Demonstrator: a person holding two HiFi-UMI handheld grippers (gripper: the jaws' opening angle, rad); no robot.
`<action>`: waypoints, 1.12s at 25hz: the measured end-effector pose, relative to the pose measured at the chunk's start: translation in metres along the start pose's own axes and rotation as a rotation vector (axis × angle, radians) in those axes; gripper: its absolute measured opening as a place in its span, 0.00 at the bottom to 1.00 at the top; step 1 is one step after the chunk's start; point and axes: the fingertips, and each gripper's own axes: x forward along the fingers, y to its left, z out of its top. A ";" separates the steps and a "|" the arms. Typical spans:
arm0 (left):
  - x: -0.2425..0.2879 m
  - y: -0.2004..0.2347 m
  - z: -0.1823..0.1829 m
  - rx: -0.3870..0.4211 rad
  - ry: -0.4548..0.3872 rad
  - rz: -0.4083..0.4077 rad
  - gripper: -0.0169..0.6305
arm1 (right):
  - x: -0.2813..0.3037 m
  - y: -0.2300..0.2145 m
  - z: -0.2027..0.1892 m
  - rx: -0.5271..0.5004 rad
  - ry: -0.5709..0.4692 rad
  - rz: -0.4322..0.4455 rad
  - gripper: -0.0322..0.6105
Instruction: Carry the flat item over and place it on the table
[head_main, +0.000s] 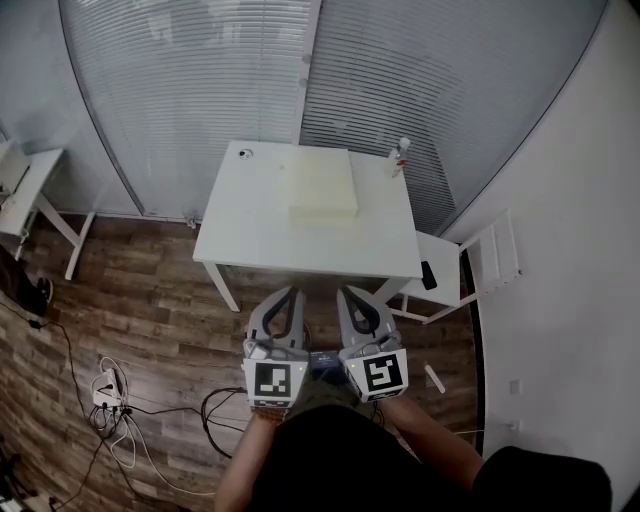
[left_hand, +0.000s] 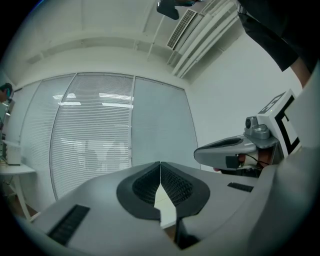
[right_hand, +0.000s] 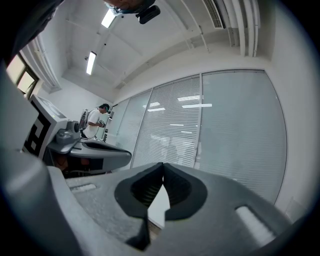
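Against the wall of glass panels with closed blinds (head_main: 200, 90) stands a white table (head_main: 240, 250) on a wood-plank floor (head_main: 130, 290). Just off the table's right edge is a white chair (head_main: 470, 270) with a small dark thing (head_main: 428, 275) on its seat; what it is cannot be made out. On the tabletop lies the flat item (head_main: 323, 185), a pale cream slab. It lies flat, reaching from near the far edge to about the middle of the tabletop, a little right of centre, and nothing touches it.

Short of the table's near edge, over the floor, the person holds both tools side by side, pointing level toward the table. The left gripper (head_main: 290, 293) has its jaws pressed together with nothing between them, and the right gripper (head_main: 346, 293) is likewise closed and empty. Both are well apart from the slab.

A small white bottle (head_main: 401, 157) stands upright at the far right corner of the tabletop, and a small round object (head_main: 245, 154) sits at the far left corner. Cables (head_main: 115, 395) trail across the floor at the left.
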 end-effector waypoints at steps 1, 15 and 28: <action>0.000 -0.002 -0.004 -0.002 0.010 0.002 0.03 | 0.000 -0.003 -0.004 0.009 -0.002 -0.006 0.05; -0.002 -0.001 -0.027 -0.010 0.076 0.041 0.03 | 0.002 -0.019 -0.020 0.011 0.023 -0.006 0.05; 0.001 -0.008 -0.024 0.002 0.073 0.018 0.03 | -0.003 -0.015 -0.024 -0.011 0.039 0.017 0.05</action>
